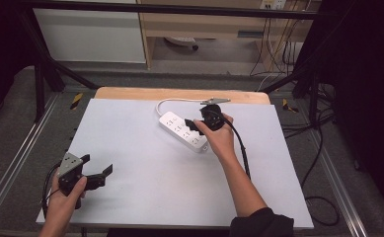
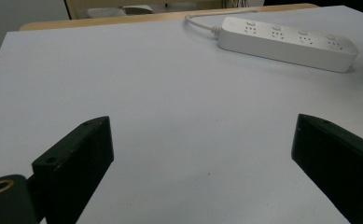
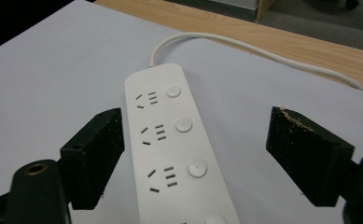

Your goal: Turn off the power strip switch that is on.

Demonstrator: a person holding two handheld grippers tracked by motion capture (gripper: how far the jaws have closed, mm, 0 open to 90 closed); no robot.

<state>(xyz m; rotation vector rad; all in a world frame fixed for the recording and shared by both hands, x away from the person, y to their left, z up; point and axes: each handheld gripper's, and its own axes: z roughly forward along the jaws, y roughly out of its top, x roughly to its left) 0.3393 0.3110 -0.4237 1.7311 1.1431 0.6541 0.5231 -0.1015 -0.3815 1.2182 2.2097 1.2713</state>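
A white power strip (image 1: 183,130) with several sockets and round buttons lies flat on the white sheet, slanted, its white cord (image 1: 179,100) curving to the back edge. My right gripper (image 1: 193,126) hovers open just over the strip's near half; in the right gripper view the strip (image 3: 174,144) runs between the two spread jaws (image 3: 192,158). My left gripper (image 1: 96,169) is held low at the front left, open with nothing between its jaws (image 2: 202,158). From the left gripper view the strip (image 2: 286,43) lies far off at the upper right.
The white sheet (image 1: 145,168) covers most of a wooden table (image 1: 130,93), whose bare strip shows at the back. A black cable (image 1: 243,148) trails from the right gripper along the forearm. Dark frame bars (image 1: 41,74) and floor cables surround the table.
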